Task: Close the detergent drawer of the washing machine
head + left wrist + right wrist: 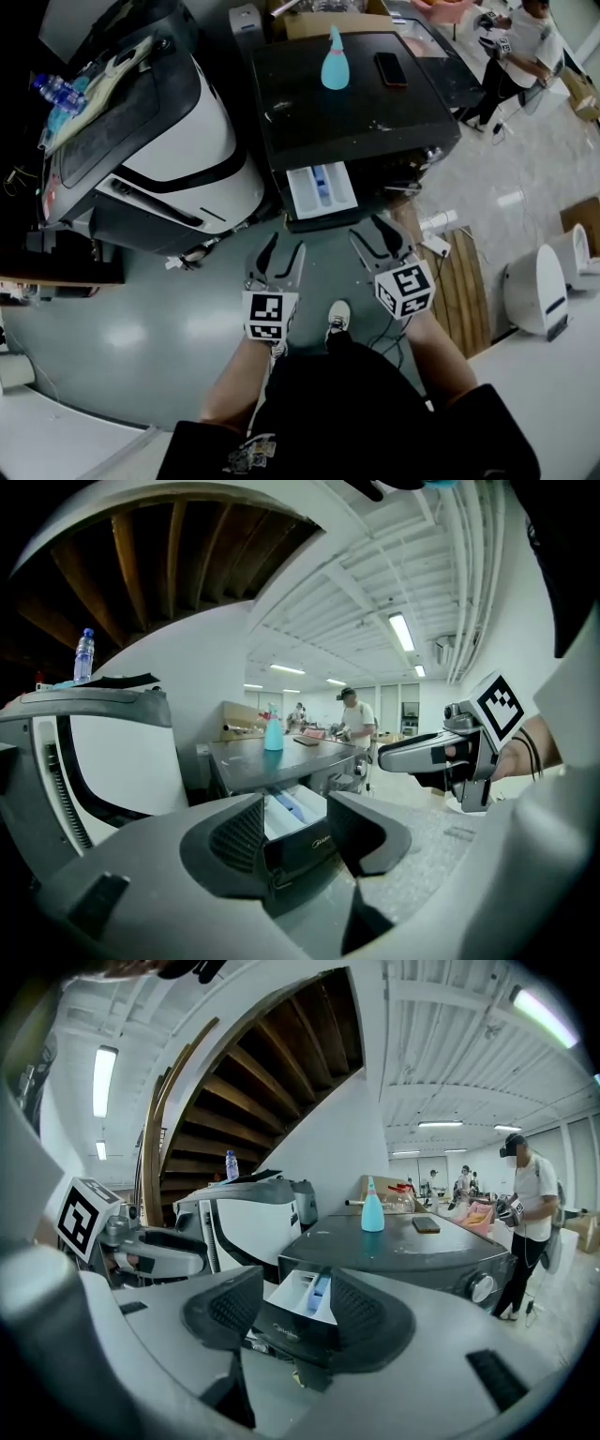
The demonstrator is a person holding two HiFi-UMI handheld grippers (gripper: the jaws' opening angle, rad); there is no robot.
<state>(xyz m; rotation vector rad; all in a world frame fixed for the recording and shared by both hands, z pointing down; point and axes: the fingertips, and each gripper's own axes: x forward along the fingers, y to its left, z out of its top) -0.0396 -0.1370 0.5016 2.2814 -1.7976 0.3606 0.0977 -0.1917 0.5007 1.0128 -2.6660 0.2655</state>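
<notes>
The dark-topped washing machine [356, 112] stands ahead with its detergent drawer [321, 187] pulled out, white inside with a blue compartment. My left gripper [284, 251] is open just short of the drawer's front, low and slightly to its left. My right gripper [367, 228] is also open, close to the drawer's right front corner. Neither holds anything. In the left gripper view the drawer's dark front [298, 832] shows between the open jaws. In the right gripper view the drawer [302, 1309] likewise sits framed by the open jaws, at a short distance.
A light blue bottle [335, 61] and a phone [390, 68] lie on the machine's top. A large white and black machine [159, 141] stands close on the left. Cables and a wooden pallet [461, 281] lie at the right. A person [520, 47] stands far right.
</notes>
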